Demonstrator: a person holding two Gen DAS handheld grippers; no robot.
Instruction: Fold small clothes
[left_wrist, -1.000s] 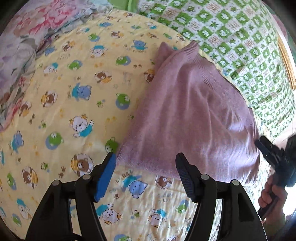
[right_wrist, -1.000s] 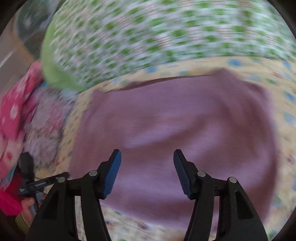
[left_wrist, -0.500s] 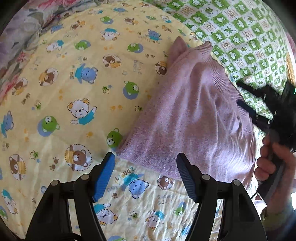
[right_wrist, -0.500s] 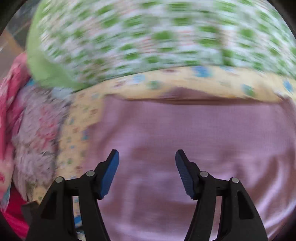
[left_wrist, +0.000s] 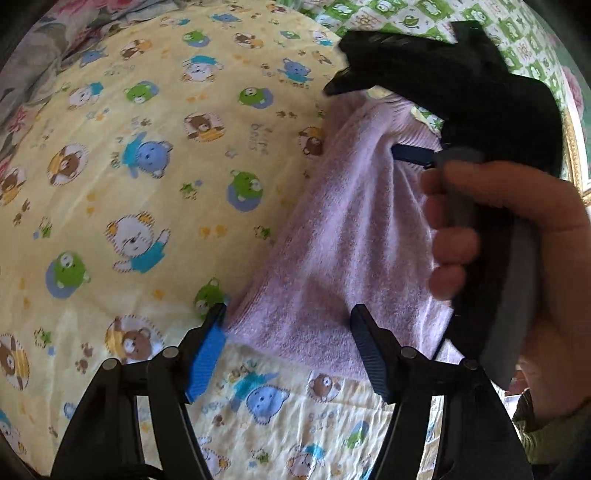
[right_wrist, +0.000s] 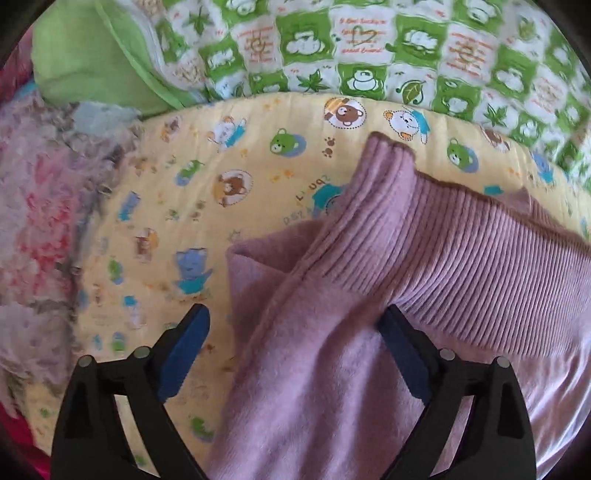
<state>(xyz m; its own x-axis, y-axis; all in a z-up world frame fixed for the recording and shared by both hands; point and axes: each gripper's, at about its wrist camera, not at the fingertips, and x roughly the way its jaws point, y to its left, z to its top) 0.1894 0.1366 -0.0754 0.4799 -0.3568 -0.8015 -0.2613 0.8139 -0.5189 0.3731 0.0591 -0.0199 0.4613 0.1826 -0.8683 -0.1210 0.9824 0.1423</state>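
A pink knitted sweater (left_wrist: 332, 236) lies folded on the yellow bear-print blanket (left_wrist: 147, 184). My left gripper (left_wrist: 288, 332) hovers at its near corner with the hem between the fingers; the jaws are closing and the pads do not press on it. My right gripper (right_wrist: 295, 332) is over the far ribbed hem (right_wrist: 443, 258). Its jaws are opening, with the folded edge between them and untouched. In the left wrist view a hand (left_wrist: 517, 240) holds that gripper's black frame (left_wrist: 480, 96) above the sweater's far end.
A green-and-white checked quilt (right_wrist: 369, 48) borders the blanket at the back, with a plain green pillow (right_wrist: 92, 62) beside it. A heap of floral pink fabric (right_wrist: 44, 221) lies along the left side. Bare blanket stretches left of the sweater.
The right gripper swept across the sweater to its ribbed far corner and its jaws widened. The left gripper sank a little toward the near corner and its jaws narrowed.
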